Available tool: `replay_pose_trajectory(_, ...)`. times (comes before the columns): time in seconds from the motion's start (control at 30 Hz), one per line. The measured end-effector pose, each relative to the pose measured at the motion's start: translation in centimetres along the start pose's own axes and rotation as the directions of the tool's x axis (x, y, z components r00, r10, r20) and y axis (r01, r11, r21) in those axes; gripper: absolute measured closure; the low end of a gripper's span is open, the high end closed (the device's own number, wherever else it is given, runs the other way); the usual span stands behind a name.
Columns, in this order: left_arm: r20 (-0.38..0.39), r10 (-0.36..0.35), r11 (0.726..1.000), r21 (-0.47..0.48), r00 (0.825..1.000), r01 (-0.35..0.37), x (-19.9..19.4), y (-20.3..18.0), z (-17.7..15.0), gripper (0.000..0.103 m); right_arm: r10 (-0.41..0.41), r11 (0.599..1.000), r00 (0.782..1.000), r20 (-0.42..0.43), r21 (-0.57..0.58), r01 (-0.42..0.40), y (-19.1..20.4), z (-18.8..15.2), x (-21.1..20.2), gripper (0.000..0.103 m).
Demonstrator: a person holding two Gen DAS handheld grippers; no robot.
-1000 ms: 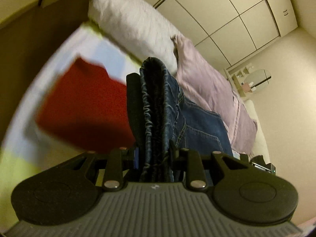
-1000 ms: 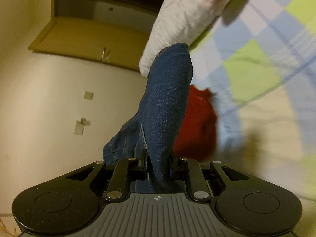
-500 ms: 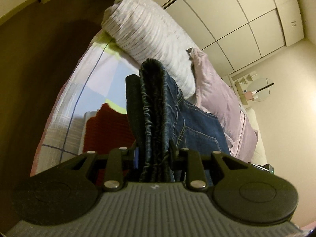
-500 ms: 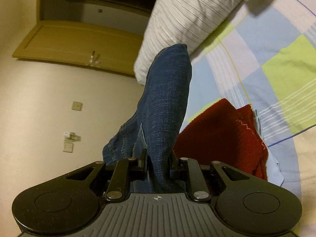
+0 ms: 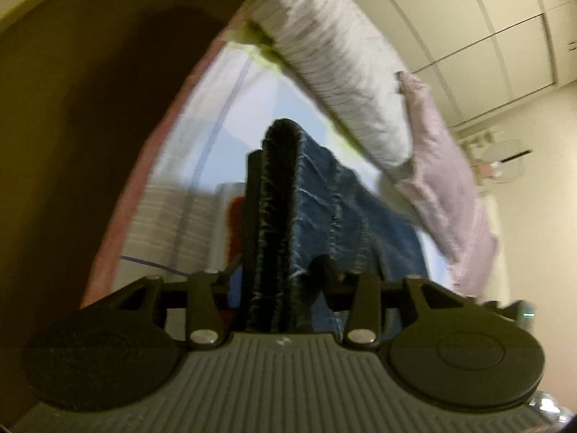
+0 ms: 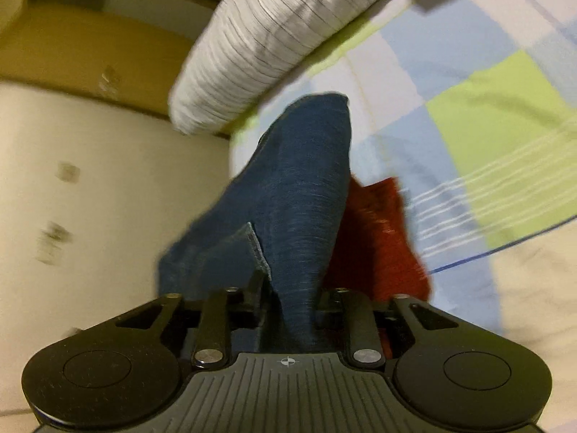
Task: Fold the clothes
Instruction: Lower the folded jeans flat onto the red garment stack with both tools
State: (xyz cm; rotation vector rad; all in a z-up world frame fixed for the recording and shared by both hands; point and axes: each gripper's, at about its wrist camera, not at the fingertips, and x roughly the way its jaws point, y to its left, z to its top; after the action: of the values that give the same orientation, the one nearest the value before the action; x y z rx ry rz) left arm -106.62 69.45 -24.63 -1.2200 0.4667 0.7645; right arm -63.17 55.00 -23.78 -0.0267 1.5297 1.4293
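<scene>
Folded blue jeans (image 5: 360, 223) stand between the jaws of my left gripper (image 5: 279, 158), which are opening; the bunched waistband still rises along the left finger (image 5: 252, 187). In the right wrist view the same jeans (image 6: 288, 198) drape over my right gripper (image 6: 308, 133), whose jaws are also opening, with cloth still between them and hiding the fingertips. A folded red garment (image 6: 375, 245) lies on the checked bedsheet (image 6: 487, 108) just under and right of the jeans. In the left wrist view only a sliver of that red garment (image 5: 234, 216) shows.
A white striped pillow (image 5: 331, 54) and a lilac pillow (image 5: 443, 166) lie along the head of the bed. Dark floor (image 5: 72, 144) borders the bed's left edge. A wardrobe (image 5: 468, 18) stands beyond. The right wrist view shows a cream wall (image 6: 108, 180) and the pillow (image 6: 274, 43).
Both grippers have come down and forward over the bed toward the red garment, carrying the jeans. The jaws of both stand wider apart now than in the earlier frames.
</scene>
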Motion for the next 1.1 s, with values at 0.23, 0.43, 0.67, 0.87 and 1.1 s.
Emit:
replay_pose_trajectory(0.23,0.2,0.24,0.959,0.105,0.95,-0.264,-5.1,-3.8,-1.0,0.068,-0.214,0.932,0.965,0.152,-0.265,0.249,3.9,-2.2,-2.5,0.057)
replay_pose_trajectory(0.43,0.218,0.147,0.932,0.295,0.965,-0.209,-7.8,-9.7,-4.5,0.089,-0.187,0.869,0.967,0.175,-0.429,0.246,6.9,-6.3,-4.0,0.057)
replay_pose_trajectory(0.67,0.146,0.284,0.88,0.352,0.948,-0.318,-3.9,-7.2,-9.8,0.103,-0.275,0.762,0.957,0.094,-0.585,0.277,7.6,-11.2,-1.1,0.057)
replay_pose_trajectory(0.87,0.176,0.322,0.862,0.352,0.93,-0.365,-2.1,-5.5,-10.5,0.103,-0.339,0.736,0.94,0.022,-0.616,0.28,5.8,-13.7,1.5,0.058)
replay_pose_trajectory(1.1,0.203,0.363,0.818,0.399,0.91,-0.415,-3.1,-7.2,-11.0,0.103,-0.394,0.72,0.919,0.006,-0.619,0.313,5.7,-13.3,2.3,0.057)
